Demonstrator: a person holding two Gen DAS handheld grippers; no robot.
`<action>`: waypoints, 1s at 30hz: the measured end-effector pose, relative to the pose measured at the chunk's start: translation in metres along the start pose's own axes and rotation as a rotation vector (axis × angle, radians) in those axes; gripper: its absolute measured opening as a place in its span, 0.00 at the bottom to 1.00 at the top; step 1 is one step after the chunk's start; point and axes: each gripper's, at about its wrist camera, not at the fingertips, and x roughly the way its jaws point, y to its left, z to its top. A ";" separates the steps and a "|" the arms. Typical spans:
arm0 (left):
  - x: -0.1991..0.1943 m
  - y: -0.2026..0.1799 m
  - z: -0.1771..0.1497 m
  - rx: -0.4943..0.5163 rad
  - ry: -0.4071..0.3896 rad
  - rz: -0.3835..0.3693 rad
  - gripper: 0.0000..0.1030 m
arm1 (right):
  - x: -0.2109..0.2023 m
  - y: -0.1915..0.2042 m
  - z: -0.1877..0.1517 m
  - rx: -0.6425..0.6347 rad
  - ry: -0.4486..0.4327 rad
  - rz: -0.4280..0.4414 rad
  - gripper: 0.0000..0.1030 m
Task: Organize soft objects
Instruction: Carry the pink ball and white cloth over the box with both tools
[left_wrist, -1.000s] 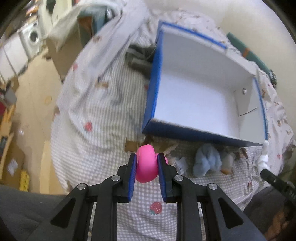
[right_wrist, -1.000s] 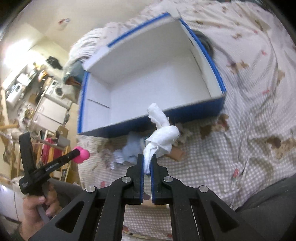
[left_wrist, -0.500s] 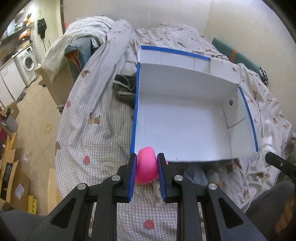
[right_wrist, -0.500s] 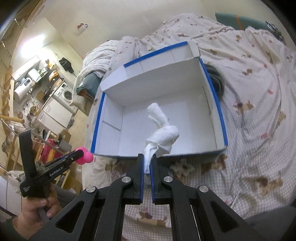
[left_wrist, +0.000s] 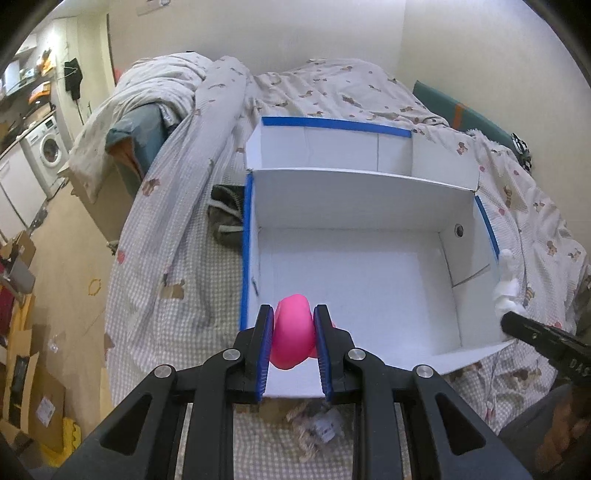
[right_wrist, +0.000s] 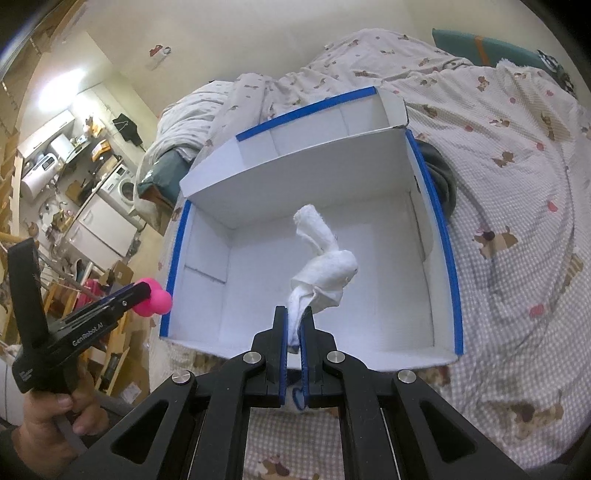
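Note:
A white open box with blue-taped rims (left_wrist: 246, 236) (right_wrist: 448, 258) lies on the bed, its inside bare. My left gripper (left_wrist: 293, 314) is shut on a pink soft toy (left_wrist: 293, 334) and holds it above the box's near left edge; it also shows in the right wrist view (right_wrist: 146, 293) with the pink toy (right_wrist: 155, 297). My right gripper (right_wrist: 293, 314) is shut on a white soft cloth toy (right_wrist: 325, 266), held over the box's near edge; the white toy shows at the right in the left wrist view (left_wrist: 506, 284).
The bed has a checked sheet (right_wrist: 517, 295) and a rumpled duvet (left_wrist: 332, 85). A dark garment (left_wrist: 225, 214) lies by the box's left side. Small items (left_wrist: 317, 428) lie on the sheet in front of the box. Floor clutter and a washing machine (left_wrist: 48, 151) are at left.
Both grippers have risen and moved forward over the box's near edge with their toys still held. The blue soft item in front of the box has dropped out of view.

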 end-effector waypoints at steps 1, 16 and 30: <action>0.003 -0.002 0.003 0.003 0.003 -0.002 0.19 | 0.003 -0.001 0.002 0.002 0.004 -0.001 0.07; 0.053 -0.031 0.014 0.060 0.011 0.029 0.19 | 0.054 -0.012 0.013 -0.014 0.034 -0.040 0.07; 0.081 -0.041 0.004 0.087 0.019 0.041 0.19 | 0.082 -0.007 0.005 -0.061 0.111 -0.057 0.07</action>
